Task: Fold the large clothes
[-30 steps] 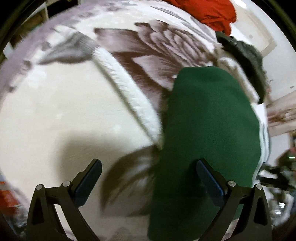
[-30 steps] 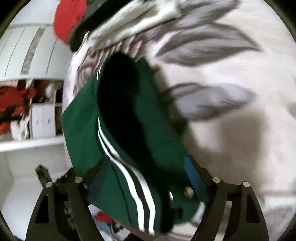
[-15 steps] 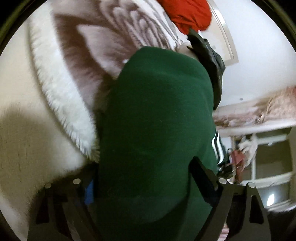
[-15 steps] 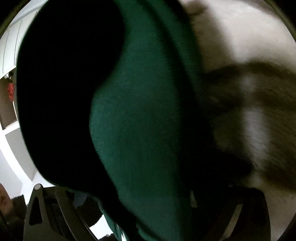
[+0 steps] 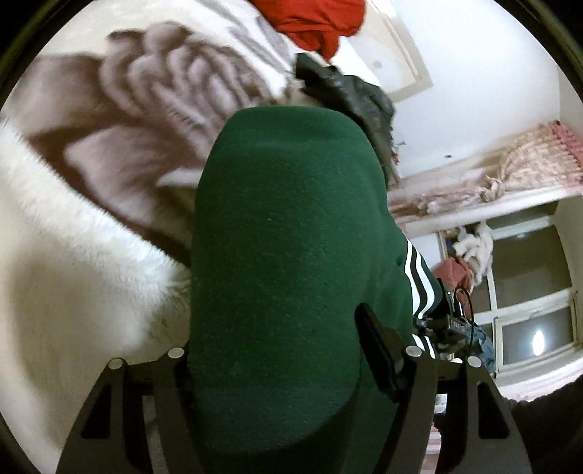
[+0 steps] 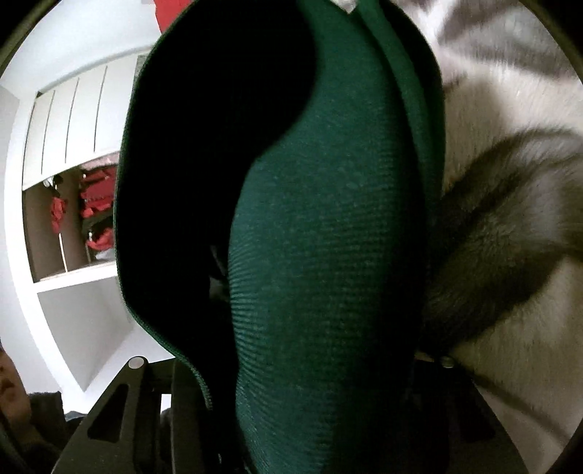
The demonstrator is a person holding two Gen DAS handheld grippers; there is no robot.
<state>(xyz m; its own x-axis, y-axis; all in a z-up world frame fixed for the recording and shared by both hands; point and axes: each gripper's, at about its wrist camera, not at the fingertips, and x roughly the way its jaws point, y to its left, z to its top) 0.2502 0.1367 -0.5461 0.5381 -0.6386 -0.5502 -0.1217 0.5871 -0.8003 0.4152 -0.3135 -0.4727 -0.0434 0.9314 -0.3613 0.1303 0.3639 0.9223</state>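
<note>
On the furry leaf-print blanket point(image 5: 73, 277) — green garment point(image 5: 291, 255) between both tools' jaws, grip unclear.

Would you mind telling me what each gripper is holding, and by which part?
Both hold the dark green knit garment with white stripes: the left gripper and right gripper each have folded fabric bunched between the fingers; the exact part cannot be told.

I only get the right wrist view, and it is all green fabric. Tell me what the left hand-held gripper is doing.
Observer: The green garment fills the left hand-held gripper; only one finger shows, so its grip is unclear.
Operator: Describe the garment's other edge.
Observer: White stripes run down it.
Operator: Report what lies past it.
Observer: A dark garment lies on the fluffy blanket, with a red garment beyond.
</note>
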